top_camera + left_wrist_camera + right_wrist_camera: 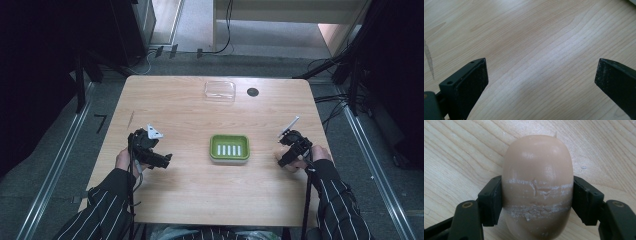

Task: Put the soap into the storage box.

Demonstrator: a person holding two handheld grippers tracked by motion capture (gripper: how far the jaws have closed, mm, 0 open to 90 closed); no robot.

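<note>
**Desk:** What is nearest the camera?

**Photographer:** A person in striped sleeves at a wooden counter (180, 200), a hand-held gripper in each hand. The right gripper (537, 202) has its fingers (491, 202) clamped on a tan bar of soap (537, 185), pads pressed to both flanks; nothing earlier is on hand to compare. The bar's long axis runs straight ahead out of the fingers, away from the hand, over the counter at its right side. The left gripper (541, 77) has its fingers (471, 85) spread wide over bare wood, holding nothing.

**Desk:** And where would the soap be headed?

**Photographer:** My reading: the green soap dish (229, 148) at mid-counter, with its row of white ribs. In the high view it lies to the left of the right gripper (292, 145), and the left gripper (150, 150) sits rather farther from it on the other side. The wood between bar and dish is bare, so nothing blocks the way.

**Desk:** Anything beyond that?

**Photographer:** A clear plastic lid or box (220, 90) near the far edge, well apart from the dish, and just beside it a dark round hole (253, 92).
</note>
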